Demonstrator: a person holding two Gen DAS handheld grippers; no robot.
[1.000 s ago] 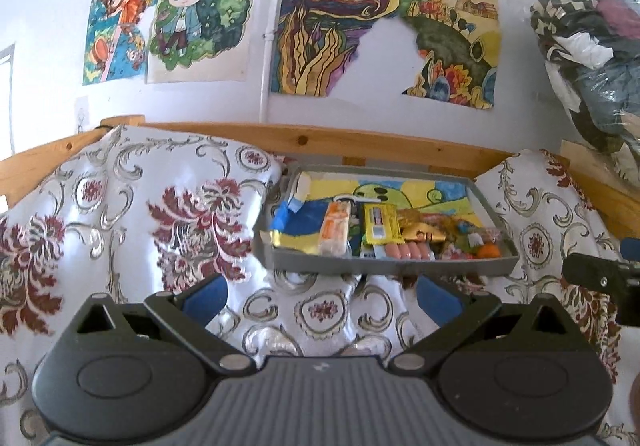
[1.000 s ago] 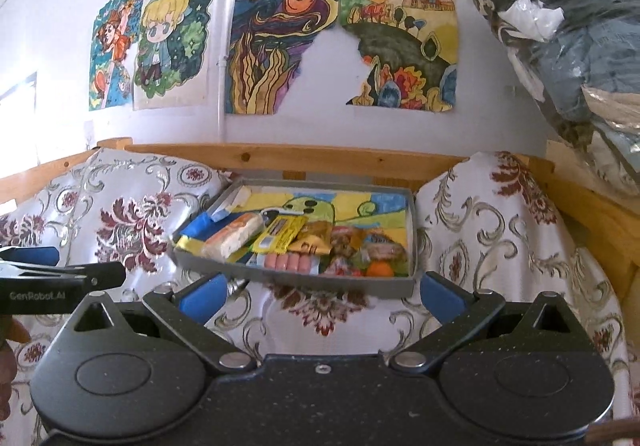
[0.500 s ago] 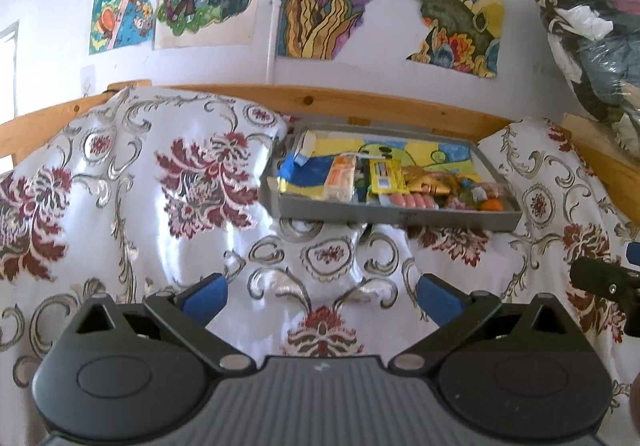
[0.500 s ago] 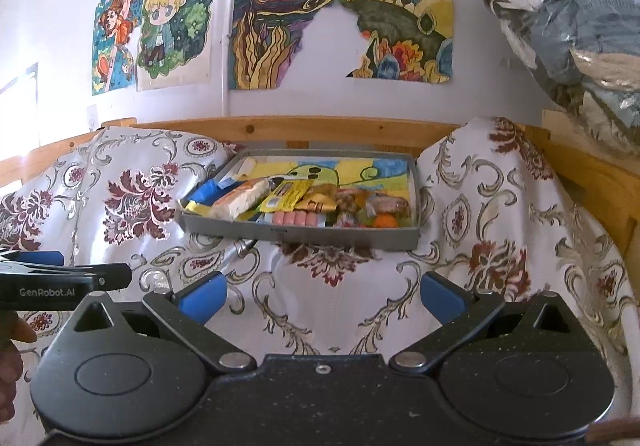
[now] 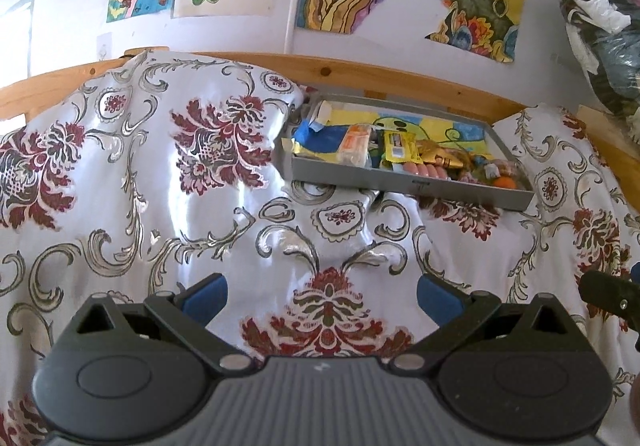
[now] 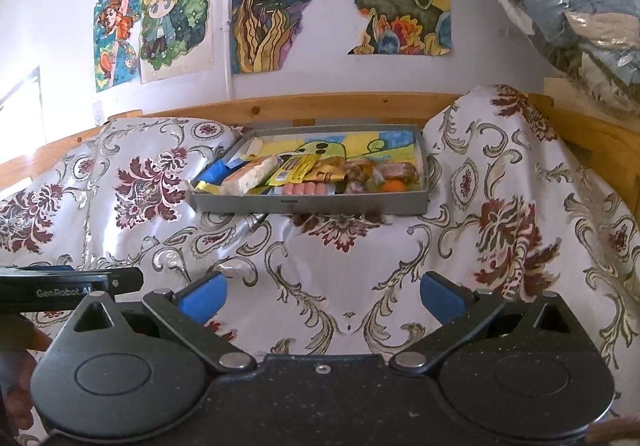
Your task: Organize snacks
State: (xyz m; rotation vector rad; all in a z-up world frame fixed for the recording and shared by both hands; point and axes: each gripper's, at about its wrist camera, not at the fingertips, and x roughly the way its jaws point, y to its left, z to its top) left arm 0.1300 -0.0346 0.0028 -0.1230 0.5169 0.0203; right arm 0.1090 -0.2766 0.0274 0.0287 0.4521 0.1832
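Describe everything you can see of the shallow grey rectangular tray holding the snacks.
The shallow grey rectangular tray looks like plastic, with low walls and a small label on its near wall. It rests on the white cloth with red floral pattern, before the wooden rail. A colourful drawing lines its floor. Wrapped snacks crowd its near side, including pink sausages and an orange ball. Neither gripper touches it.

1. A grey tray point(image 6: 308, 204) holds the snacks point(image 6: 320, 176), crowded along its front wall.
2. At the tray's left end lies a pale bar point(image 6: 250, 175); beside it, a yellow packet point(image 6: 294, 168).
3. Pink sausages point(image 6: 306, 188) touch the front wall; an orange ball point(image 6: 394, 186) sits at the right end.
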